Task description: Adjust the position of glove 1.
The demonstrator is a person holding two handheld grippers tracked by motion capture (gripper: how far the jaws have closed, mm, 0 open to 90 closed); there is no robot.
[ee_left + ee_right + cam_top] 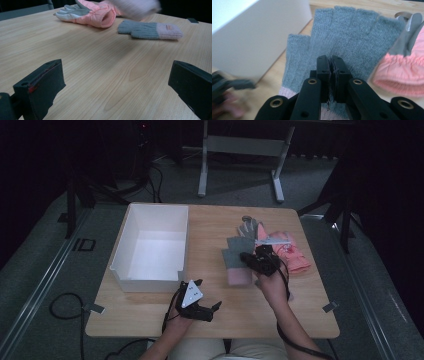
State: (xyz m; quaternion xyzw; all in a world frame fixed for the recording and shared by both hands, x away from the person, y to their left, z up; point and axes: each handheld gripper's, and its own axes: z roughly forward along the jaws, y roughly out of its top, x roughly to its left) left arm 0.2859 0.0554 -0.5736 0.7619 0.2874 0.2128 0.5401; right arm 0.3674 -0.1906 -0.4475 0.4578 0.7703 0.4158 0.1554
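Two grippers are working this bench point(150, 312). The right gripper point(331, 65) is pinching a grey knit fingerless glove point(342, 37) with a pink cuff, jaws clamped tight on the fabric, and it's hanging over the bench between the white bin point(152, 245) and a pink ski glove point(292, 252). A second grey knit glove point(150, 30) is lying flat on the wood. The left gripper point(206, 301) is sitting near the front edge, jaws spread wide with nothing in them.
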